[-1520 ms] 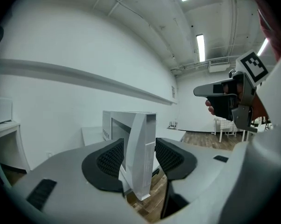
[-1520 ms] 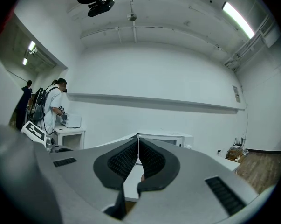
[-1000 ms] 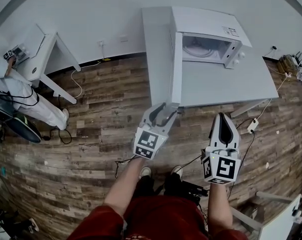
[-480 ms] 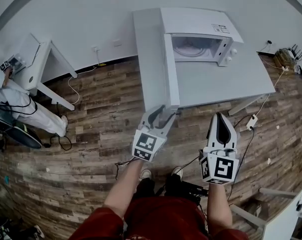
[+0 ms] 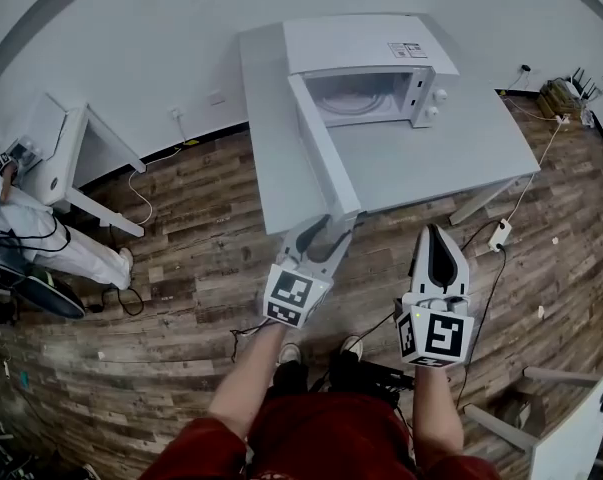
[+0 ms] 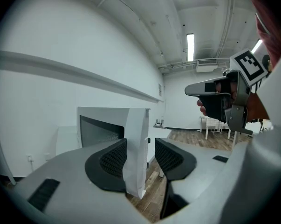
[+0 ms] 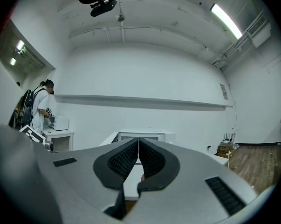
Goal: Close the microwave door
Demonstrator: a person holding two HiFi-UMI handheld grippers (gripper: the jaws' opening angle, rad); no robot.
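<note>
A white microwave (image 5: 376, 43) stands on a white table (image 5: 461, 158) with its door (image 5: 323, 153) swung out towards me. My left gripper (image 5: 333, 230) is open at the door's free edge. In the left gripper view that door edge (image 6: 136, 139) stands between the two pads (image 6: 113, 158), close to the left one with a gap on the right. My right gripper (image 5: 437, 243) hangs shut and empty to the right, in front of the table. Past its closed jaws (image 7: 139, 160), the microwave (image 7: 141, 136) shows straight ahead.
A person (image 5: 26, 233) stands at a second white table (image 5: 56, 153) at far left. Cables (image 5: 141, 183) run over the wood floor, and a power strip (image 5: 499, 234) lies by the table leg. Another white surface (image 5: 581, 438) shows at lower right.
The door has swung partway in towards the microwave's front, with my left gripper staying at its free edge. The right gripper has barely moved, and the head view has shifted.
</note>
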